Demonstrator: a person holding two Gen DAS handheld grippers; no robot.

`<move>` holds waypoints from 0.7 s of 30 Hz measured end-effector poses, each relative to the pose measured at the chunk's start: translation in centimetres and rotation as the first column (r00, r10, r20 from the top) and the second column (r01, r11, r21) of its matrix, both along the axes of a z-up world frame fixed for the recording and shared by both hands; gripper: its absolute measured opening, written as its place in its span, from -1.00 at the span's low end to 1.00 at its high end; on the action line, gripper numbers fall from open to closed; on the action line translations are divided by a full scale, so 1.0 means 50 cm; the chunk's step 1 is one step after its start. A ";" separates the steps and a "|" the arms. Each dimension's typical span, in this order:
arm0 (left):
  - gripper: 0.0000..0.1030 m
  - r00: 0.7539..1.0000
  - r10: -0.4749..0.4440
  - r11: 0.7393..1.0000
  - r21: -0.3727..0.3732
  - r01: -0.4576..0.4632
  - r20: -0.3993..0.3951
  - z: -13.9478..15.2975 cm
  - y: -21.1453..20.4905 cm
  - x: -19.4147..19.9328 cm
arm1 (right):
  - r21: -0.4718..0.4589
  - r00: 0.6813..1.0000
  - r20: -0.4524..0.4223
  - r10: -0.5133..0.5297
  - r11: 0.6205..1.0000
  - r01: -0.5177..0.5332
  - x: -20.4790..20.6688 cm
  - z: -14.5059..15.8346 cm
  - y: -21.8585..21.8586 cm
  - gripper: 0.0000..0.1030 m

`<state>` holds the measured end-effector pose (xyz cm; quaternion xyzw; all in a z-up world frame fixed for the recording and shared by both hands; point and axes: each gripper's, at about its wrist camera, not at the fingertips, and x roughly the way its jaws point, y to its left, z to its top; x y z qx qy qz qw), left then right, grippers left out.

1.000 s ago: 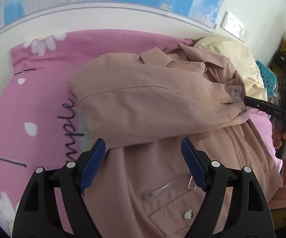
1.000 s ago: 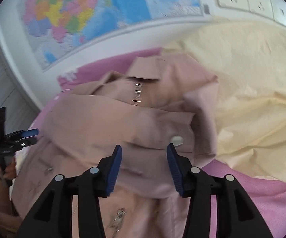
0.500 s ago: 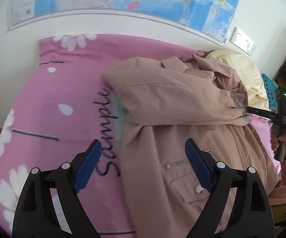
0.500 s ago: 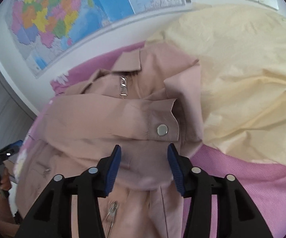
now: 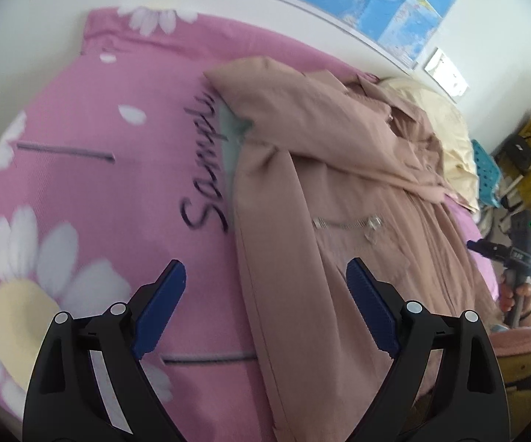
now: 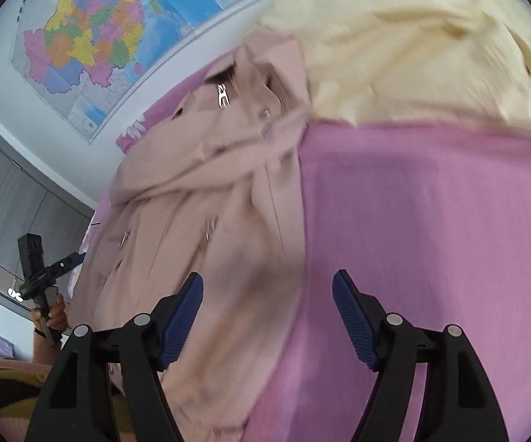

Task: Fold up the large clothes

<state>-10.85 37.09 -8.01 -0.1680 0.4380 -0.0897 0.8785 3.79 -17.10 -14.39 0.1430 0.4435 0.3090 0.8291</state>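
Jacket released, both grippers withdrawn

Jacket (image 5: 342,199), sleeve folded across chest, lies on pink bedsheet (image 5: 92,169). Right gripper (image 6: 267,316), clamped on the cuff a second ago, now hovers clear, jaws spread. Left gripper (image 5: 265,294) pulled back over jacket's edge, jaws spread, empty.

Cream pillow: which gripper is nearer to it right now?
Right. The right gripper hangs open at the jacket's edge, with the cream pillow just beyond. The left gripper is open at the jacket's opposite side.
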 end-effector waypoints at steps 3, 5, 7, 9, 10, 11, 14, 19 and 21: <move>0.71 0.999 -0.037 0.998 -0.051 0.035 -0.024 -0.017 -0.012 -0.021 | 0.042 1.000 -0.020 0.012 0.999 -0.011 -0.025 -0.011 -0.015 0.41; 0.71 0.998 -0.052 0.997 -0.054 0.050 -0.036 -0.025 -0.025 -0.032 | 0.044 0.999 -0.024 0.029 0.999 -0.028 -0.038 -0.015 -0.012 0.43; 0.73 0.996 -0.079 0.995 -0.063 0.077 -0.036 -0.030 -0.038 -0.044 | 0.039 0.999 -0.026 0.041 0.998 -0.040 -0.045 -0.019 -0.004 0.44; 0.80 0.994 -0.103 0.991 -0.094 0.100 -0.030 -0.034 -0.051 -0.052 | 0.042 0.998 -0.021 0.053 0.998 -0.052 -0.051 -0.023 0.004 0.50; 0.83 0.994 -0.109 0.990 -0.095 0.106 -0.025 -0.036 -0.058 -0.055 | 0.044 0.998 -0.013 0.061 0.997 -0.060 -0.055 -0.022 0.007 0.54; 0.85 0.993 -0.114 0.989 -0.094 0.111 -0.024 -0.037 -0.064 -0.058 | 0.054 0.997 -0.011 0.074 0.996 -0.073 -0.061 -0.023 0.013 0.54; 0.89 0.989 -0.148 0.982 -0.122 0.144 -0.022 -0.039 -0.083 -0.062 | 0.087 0.992 -0.013 0.125 0.989 -0.124 -0.074 -0.027 0.030 0.54; 0.89 0.980 -0.198 0.960 -0.199 0.195 0.001 -0.046 -0.111 -0.068 | 0.148 0.980 -0.008 0.200 0.969 -0.196 -0.091 -0.035 0.058 0.54; 0.89 0.978 -0.207 0.948 -0.245 0.204 0.016 -0.052 -0.119 -0.063 | 0.180 0.977 -0.008 0.213 0.961 -0.208 -0.089 -0.038 0.069 0.54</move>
